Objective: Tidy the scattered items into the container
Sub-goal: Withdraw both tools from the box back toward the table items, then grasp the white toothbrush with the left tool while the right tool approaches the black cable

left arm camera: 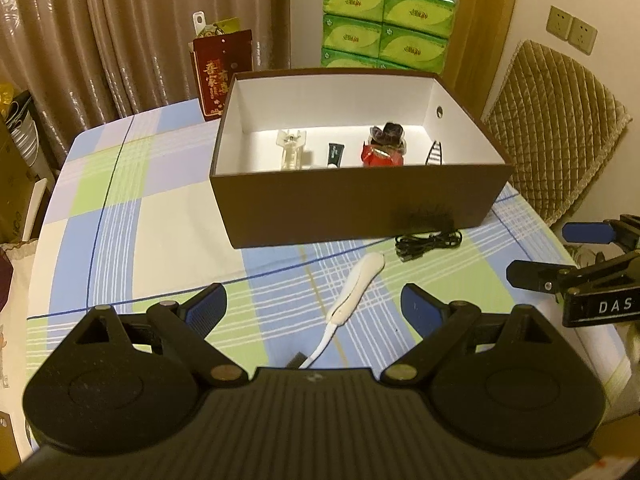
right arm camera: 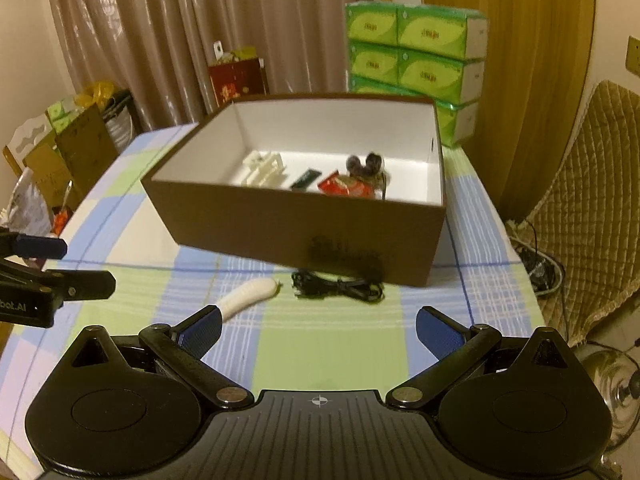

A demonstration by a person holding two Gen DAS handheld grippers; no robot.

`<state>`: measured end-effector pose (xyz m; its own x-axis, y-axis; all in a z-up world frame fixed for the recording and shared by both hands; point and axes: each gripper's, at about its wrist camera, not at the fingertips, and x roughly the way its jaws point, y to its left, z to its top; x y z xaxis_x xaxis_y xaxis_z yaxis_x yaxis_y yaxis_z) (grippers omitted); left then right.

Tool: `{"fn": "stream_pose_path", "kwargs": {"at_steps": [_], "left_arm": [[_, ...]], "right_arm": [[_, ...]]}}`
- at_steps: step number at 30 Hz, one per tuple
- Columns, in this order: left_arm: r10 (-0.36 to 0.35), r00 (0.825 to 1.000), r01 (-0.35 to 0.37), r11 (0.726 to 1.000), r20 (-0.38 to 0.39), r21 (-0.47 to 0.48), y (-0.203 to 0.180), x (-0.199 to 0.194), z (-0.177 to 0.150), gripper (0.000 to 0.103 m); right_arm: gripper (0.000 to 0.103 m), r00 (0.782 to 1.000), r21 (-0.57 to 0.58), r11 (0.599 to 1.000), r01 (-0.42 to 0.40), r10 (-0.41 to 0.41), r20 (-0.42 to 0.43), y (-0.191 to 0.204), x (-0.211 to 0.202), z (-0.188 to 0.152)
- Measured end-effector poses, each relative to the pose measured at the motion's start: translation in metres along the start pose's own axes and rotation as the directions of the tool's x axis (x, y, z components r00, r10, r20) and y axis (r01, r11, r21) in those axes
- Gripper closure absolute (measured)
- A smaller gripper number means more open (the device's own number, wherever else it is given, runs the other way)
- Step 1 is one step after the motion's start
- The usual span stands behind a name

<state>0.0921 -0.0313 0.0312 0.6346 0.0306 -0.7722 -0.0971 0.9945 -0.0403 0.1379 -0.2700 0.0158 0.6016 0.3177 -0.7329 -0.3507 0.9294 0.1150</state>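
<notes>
A brown box [left arm camera: 352,208] with a white inside stands on the checked tablecloth; it also shows in the right wrist view [right arm camera: 304,232]. Inside lie a clear plastic piece [left arm camera: 292,148], a dark tube [left arm camera: 335,155], a red packet [left arm camera: 380,154] and a striped item [left arm camera: 435,153]. On the cloth in front lie a white handled tool [left arm camera: 358,288] [right arm camera: 250,294] and a coiled black cable [left arm camera: 428,242] [right arm camera: 338,286]. My left gripper [left arm camera: 314,308] is open, just above the white tool. My right gripper [right arm camera: 318,330] is open and empty, short of the cable.
Green tissue packs [left arm camera: 386,24] and a red bag [left arm camera: 222,72] stand behind the box. A quilted chair [left arm camera: 560,136] is at the right. Boxes and bags [right arm camera: 72,140] crowd the left side. Each gripper shows at the other view's edge [left arm camera: 576,276] [right arm camera: 44,276].
</notes>
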Motion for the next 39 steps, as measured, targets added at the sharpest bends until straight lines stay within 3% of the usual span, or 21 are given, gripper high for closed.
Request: {"fn": "stream_pose_path", "kwargs": {"at_steps": [14, 26, 29, 34, 39], "left_arm": [[-0.081, 0.996, 0.083, 0.990, -0.024, 0.113, -0.008, 0.046, -0.039, 0.017], [-0.115, 0.988, 0.133, 0.973, -0.107, 0.187, -0.009, 0.112, -0.031, 0.039], [-0.128, 0.984, 0.151, 0.967, -0.120, 0.207, -0.012, 0.124, -0.027, 0.051], [-0.146, 0.980, 0.172, 0.964, -0.134, 0.205, -0.013, 0.136, -0.021, 0.060], [-0.148, 0.976, 0.180, 0.962, -0.162, 0.207, -0.012, 0.143, -0.023, 0.082]], "right_arm": [[0.002, 0.996, 0.031, 0.999, 0.033, -0.030, -0.088, -0.014, 0.023, -0.034], [0.002, 0.989, 0.066, 0.996, 0.055, -0.046, -0.140, -0.028, 0.039, -0.038], [0.002, 0.988, 0.074, 0.995, 0.065, -0.053, -0.148, -0.032, 0.042, -0.038], [0.002, 0.986, 0.087, 0.993, 0.073, -0.059, -0.154, -0.038, 0.045, -0.038], [0.002, 0.989, 0.102, 0.993, 0.057, -0.043, -0.141, -0.039, 0.049, -0.034]]}}
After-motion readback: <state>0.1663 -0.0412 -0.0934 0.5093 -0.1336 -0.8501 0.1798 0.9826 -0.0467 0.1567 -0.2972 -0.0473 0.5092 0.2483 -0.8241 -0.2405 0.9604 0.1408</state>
